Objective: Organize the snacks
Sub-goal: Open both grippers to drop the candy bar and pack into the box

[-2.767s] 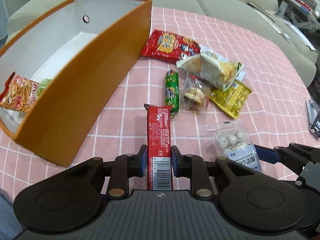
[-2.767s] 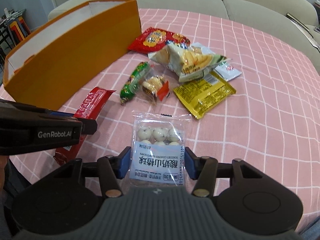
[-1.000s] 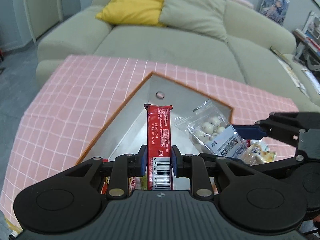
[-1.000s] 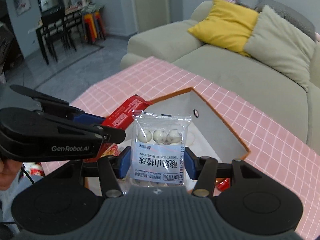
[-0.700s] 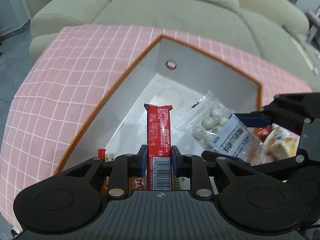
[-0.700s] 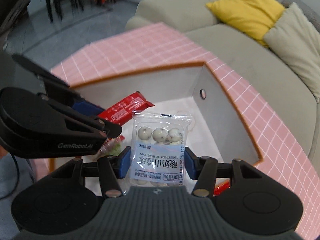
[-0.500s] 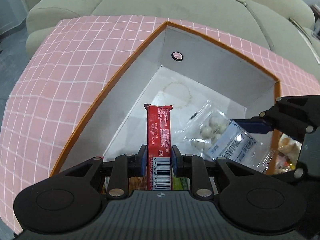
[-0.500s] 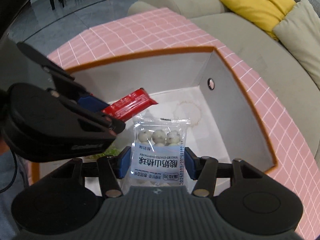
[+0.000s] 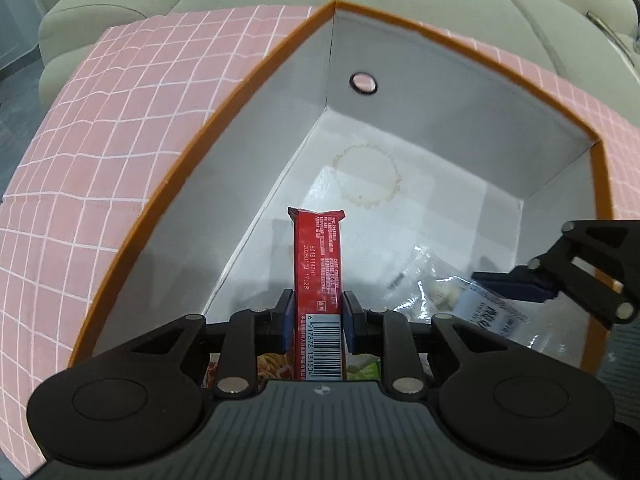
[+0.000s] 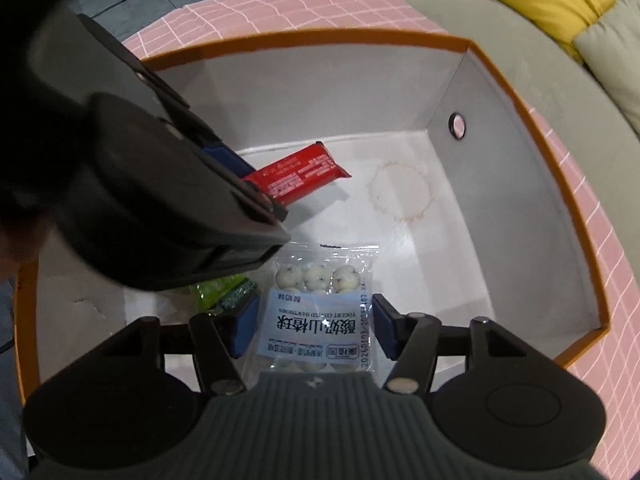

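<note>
At lower centre, the left gripper [image 9: 318, 322] clamps the red bar [image 9: 319, 268] over the orange box [image 9: 256, 80] for dropping; the right gripper [image 10: 314, 326], jaws just parting, frees the yogurt-ball packet [image 10: 316, 312].

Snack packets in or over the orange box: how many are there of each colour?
Red snack bar: 1
Clear bag of yogurt-coated hawthorn balls: 1
Green packet, mostly hidden: 1
Total: 3

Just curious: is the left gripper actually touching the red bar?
Touching. In the left wrist view, the left gripper's blue pads press both sides of the red bar, which sticks out over the box.
</note>
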A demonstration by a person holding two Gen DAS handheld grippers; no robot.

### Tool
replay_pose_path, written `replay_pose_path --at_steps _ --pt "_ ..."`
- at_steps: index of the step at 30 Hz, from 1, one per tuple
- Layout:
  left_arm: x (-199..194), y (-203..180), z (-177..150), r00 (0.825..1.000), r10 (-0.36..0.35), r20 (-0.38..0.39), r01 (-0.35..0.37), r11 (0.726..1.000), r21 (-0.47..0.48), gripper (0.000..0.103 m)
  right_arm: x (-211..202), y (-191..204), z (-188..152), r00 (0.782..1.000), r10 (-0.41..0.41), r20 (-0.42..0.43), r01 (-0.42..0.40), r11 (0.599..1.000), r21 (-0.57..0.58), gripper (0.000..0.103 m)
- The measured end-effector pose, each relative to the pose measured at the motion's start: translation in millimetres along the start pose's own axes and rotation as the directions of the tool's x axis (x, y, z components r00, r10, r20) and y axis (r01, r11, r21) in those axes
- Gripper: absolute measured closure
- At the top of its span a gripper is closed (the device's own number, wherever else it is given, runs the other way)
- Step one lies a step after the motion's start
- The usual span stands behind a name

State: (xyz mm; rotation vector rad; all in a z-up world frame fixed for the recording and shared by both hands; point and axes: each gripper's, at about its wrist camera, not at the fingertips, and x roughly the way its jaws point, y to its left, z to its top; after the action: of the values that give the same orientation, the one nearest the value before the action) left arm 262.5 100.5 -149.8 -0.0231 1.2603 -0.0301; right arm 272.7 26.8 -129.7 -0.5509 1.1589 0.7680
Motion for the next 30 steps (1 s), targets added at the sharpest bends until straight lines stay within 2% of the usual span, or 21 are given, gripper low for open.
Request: replay_pose_path --at_steps 7,8,10,12,18,30 --pt "1.8 -3.0 -10.0 1.0 0.015 -0.014 -0.016 1.0 -0.013 0.075 7.9 2.3 -6.9 0.999 -0.022 -0.04 0.021 0.999 -0.029 0.043" --pt "0.4 -3.3 -10.9 1.0 0.019 -0.012 -0.019 1.0 -0.012 0.073 7.5 1.6 -6.8 0.999 -0.025 -0.041 0.024 1.0 -0.02 0.043" --pt "-3.9 -3.0 -11.5 1.0 0.019 0.001 -0.019 1.0 -0.014 0.06 6.1 0.7 -3.1 0.999 -0.029 -0.038 0.029 1.0 0.002 0.04" --pt "-12.1 0.2 -12.4 1.0 0.012 0.021 -0.011 1.0 -0.021 0.054 -0.1 1.0 -4.8 0.999 -0.035 -0.023 0.036 0.999 0.015 0.032" --pt "-40.9 -3.2 -14.0 0.996 0.002 0.085 0.0 1.0 -0.025 0.045 -23.3 2.9 -5.4 0.998 -0.067 0.016 0.067 0.997 0.029 0.023" --pt "-97.0 -8.8 -22.0 0.983 0.038 0.181 -0.029 0.998 -0.052 0.044 -78.9 13.9 -17.6 0.989 -0.096 0.112 0.089 0.994 0.065 0.02"
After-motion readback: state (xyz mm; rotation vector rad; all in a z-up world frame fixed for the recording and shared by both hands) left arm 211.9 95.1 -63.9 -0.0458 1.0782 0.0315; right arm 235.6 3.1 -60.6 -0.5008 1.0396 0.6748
